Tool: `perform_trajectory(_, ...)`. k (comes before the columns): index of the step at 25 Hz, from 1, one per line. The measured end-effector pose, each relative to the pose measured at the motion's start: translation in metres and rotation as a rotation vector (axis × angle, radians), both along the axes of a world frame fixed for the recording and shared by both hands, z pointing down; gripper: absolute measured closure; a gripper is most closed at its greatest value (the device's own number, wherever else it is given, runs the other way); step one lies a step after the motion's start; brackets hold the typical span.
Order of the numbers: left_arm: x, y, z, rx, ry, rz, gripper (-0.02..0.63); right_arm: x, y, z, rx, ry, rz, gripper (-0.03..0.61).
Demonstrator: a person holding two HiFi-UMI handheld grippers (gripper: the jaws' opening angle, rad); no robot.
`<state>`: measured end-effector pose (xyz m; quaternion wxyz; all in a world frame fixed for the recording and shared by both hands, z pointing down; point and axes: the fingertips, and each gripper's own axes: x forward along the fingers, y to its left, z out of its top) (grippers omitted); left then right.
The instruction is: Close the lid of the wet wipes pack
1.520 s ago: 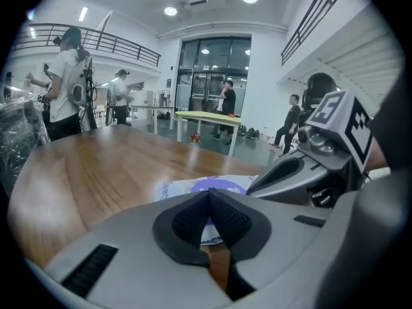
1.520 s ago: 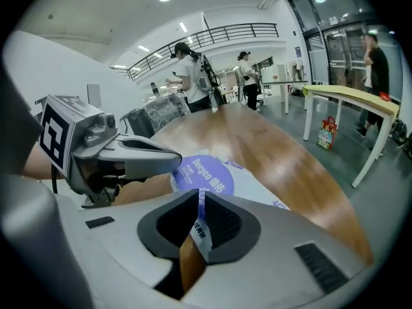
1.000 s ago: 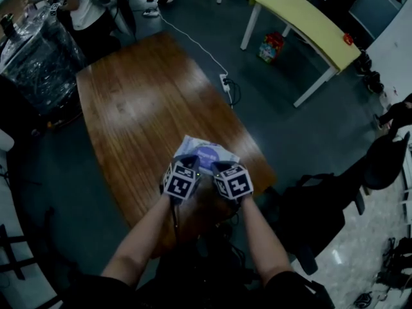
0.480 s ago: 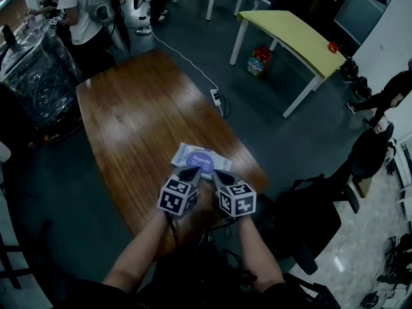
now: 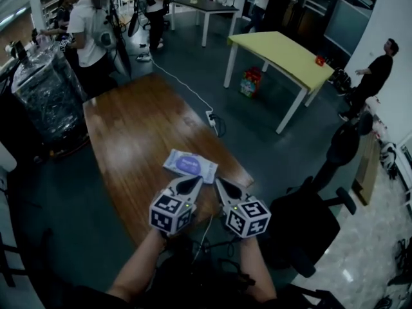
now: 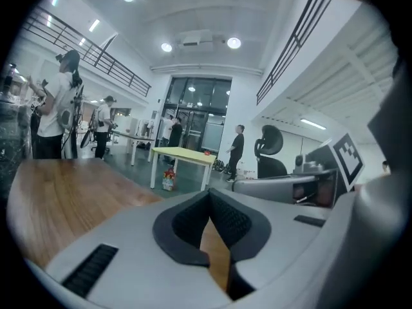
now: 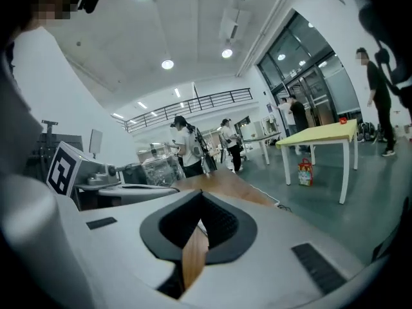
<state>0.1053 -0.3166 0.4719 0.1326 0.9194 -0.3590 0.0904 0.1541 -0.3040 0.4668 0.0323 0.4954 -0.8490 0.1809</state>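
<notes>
The wet wipes pack (image 5: 190, 165), white with a purple oval label, lies flat near the right edge of the wooden table (image 5: 129, 134). Its lid looks flat against the top. Both grippers hover side by side on my side of the pack, apart from it and pointing nearly level. The left gripper (image 5: 193, 183) has its jaws together with nothing between them, and so does the right gripper (image 5: 219, 184). In the left gripper view the closed left gripper (image 6: 209, 195) looks out over the table; in the right gripper view the right gripper (image 7: 201, 195) does too. The pack is hidden in both.
A yellow table (image 5: 283, 53) stands beyond the wooden one, with a power strip and cable (image 5: 210, 116) on the floor between them. A black office chair (image 5: 302, 227) is at my right, a plastic-wrapped cart (image 5: 45, 98) at the left. Several people stand at the back.
Both grippers have lifted up and back off the pack, which stays on the table. The head view has tipped up and shows more of the room.
</notes>
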Motion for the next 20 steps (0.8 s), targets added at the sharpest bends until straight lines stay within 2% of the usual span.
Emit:
perform_trajectory(5, 0.016, 0.039, -0.047, 0.096, 0.019, 0.005, 0.607, 0.01, 0.04, -0.05, 0.118, -0.006, -0.027, 0.569)
perform_trajectory(11, 0.031, 0.077, -0.08, 0.174, 0.021, 0.002, 0.607, 0.027, 0.076, -0.088, 0.241, 0.007, -0.032, 0.569)
perform_trajectory(20, 0.034, 0.111, -0.099, 0.217, 0.034, -0.017, 0.607, 0.041, 0.111, -0.108, 0.3, -0.012, -0.006, 0.569)
